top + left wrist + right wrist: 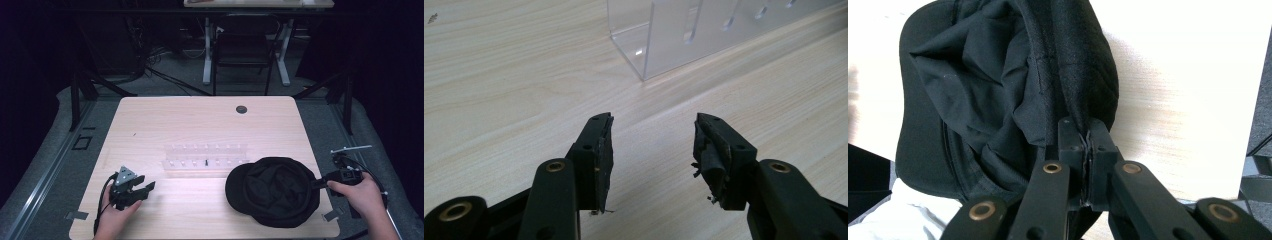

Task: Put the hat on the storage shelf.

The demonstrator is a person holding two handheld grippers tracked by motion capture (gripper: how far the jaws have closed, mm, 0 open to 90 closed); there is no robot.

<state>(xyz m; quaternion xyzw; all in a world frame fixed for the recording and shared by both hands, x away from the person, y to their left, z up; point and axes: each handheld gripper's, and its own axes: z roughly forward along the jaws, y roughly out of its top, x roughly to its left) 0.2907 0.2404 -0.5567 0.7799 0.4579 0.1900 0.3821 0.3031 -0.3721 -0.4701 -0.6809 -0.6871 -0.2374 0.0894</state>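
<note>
A black cap lies upside down on the wooden table at the front right, brim toward the left. My right gripper is shut on the cap's rear edge; in the right gripper view its jaws pinch the black fabric at the rim, with the gripper closed tight. My left gripper rests near the table's front left, held by a hand, jaws open with nothing between them. In the left gripper view the gripper points along bare wood toward the clear rack.
A clear acrylic rack with slots stands mid-table, its near corner ahead of the left gripper. A round cable hole sits at the table's far side. A chair and another desk stand beyond the table.
</note>
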